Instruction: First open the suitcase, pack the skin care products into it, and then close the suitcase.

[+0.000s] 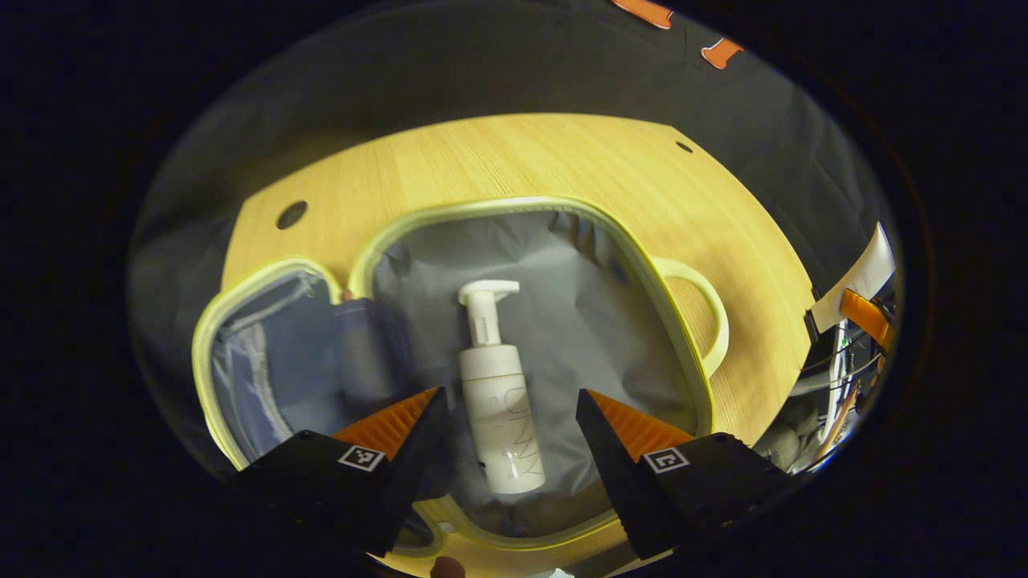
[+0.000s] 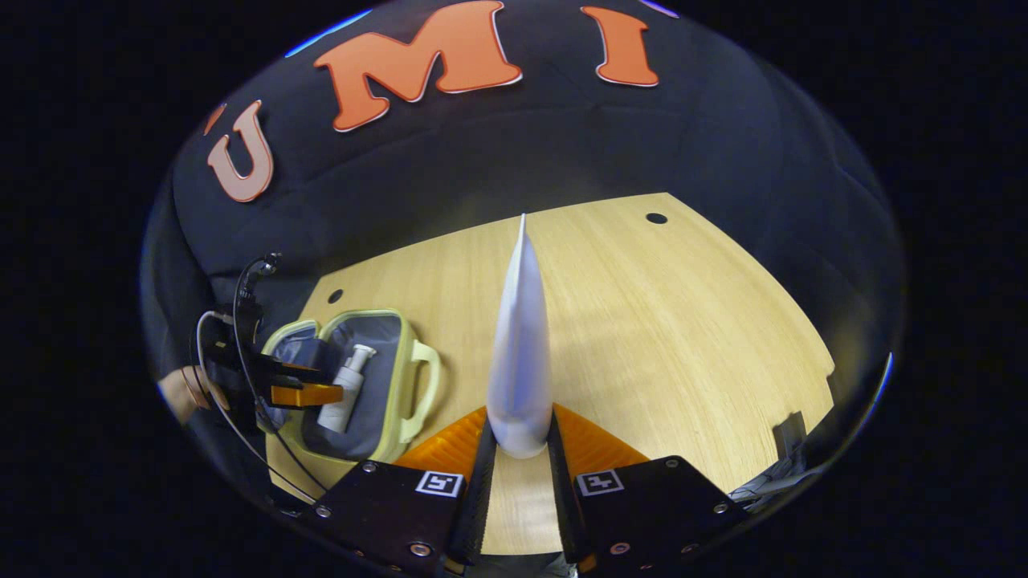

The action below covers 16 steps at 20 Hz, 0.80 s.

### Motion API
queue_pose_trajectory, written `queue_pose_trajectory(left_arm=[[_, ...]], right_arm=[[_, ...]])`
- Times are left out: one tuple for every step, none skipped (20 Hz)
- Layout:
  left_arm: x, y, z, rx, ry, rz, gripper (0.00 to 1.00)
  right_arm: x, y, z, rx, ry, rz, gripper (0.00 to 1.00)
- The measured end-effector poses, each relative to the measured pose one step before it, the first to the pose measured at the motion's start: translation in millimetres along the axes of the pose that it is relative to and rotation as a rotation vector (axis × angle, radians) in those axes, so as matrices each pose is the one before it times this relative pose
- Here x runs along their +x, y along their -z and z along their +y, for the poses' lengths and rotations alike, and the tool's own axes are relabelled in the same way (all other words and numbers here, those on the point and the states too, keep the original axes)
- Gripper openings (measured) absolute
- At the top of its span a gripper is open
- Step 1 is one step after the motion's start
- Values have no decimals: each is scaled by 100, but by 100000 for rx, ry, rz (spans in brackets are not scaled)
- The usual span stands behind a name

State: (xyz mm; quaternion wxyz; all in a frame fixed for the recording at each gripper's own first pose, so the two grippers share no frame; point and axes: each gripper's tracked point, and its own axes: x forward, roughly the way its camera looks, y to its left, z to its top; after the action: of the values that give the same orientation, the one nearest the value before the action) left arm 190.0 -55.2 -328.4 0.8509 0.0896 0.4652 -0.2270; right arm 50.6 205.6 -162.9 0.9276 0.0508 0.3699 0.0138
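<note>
I see a pale wood-grain worktop (image 2: 683, 337) with small round holes (image 1: 291, 214) near its far corners. Black cloth (image 2: 498, 160) hangs behind it as the wall. Loose cables (image 1: 835, 385) bunch beyond one edge.

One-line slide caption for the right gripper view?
Right claw shut on a white tube above the table; pump bottle already lies in the open suitcase.
</note>
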Motion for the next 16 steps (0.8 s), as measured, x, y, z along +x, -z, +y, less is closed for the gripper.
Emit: queue_pose_trajectory(left_arm=[[-1189, -616, 635, 6, -2985, -5185, 100], [-1257, -342, 709, -234, -2734, -5154, 100], [-1769, -807, 914, -669, -2691, -6583, 100], [-1698, -669, 1013, -1182, -2251, -5399, 100], [-1896, -760, 1067, -1621, -2382, -6045, 100], [-1450, -384, 930, -1175, -2031, -4259, 100], [-1549, -653, 1345, -1226, -2852, -4337, 100], [-1581, -384, 1712, -1036, -2937, -3322, 100], [-1477, 29, 1670, -538, -2792, -1340, 100], [-1535, 590, 1739, -1125, -2841, -518, 100], [-1208, 201, 1567, -1865, -2209, -756, 100], [-661, 398, 1718, -2367, -1929, -15, 100], [-397, 584, 1478, -2309, -2036, -199, 100], [-663, 603, 1681, -1953, -1960, -278, 100], [-630, 789, 1297, -1270, -1204, -174, 100], [-560, 610, 1245, -856, -2158, -505, 100]], right_arm=[[-223, -592, 1414, -871, -3454, 785, 37], [-59, -712, 1621, -1273, -3476, 1327, 37], [-117, -344, 1798, -1422, -3720, 1641, 37], [244, -396, 1800, -1100, -3686, 2313, 37], [317, -161, 2025, -1192, -3776, 2517, 37], [519, -326, 1871, -1566, -3546, 2386, 37], [970, -38, 1724, -1594, -3094, 3204, 37], [983, 105, 1595, -1231, -2760, 3580, 37], [986, 587, 1758, -492, -2419, 3947, 37], [1357, 486, 1353, 43, -2028, 4065, 37], [1402, 469, 801, 86, -1499, 4224, 37], [1524, 426, 681, 383, -927, 4641, 37], [1250, 624, 416, 423, -748, 4776, 37], [1178, 586, 556, 529, -575, 4930, 37], [1108, 717, 847, 898, -386, 4450, 37], [1153, 427, 486, 1197, 18, 3753, 37]])
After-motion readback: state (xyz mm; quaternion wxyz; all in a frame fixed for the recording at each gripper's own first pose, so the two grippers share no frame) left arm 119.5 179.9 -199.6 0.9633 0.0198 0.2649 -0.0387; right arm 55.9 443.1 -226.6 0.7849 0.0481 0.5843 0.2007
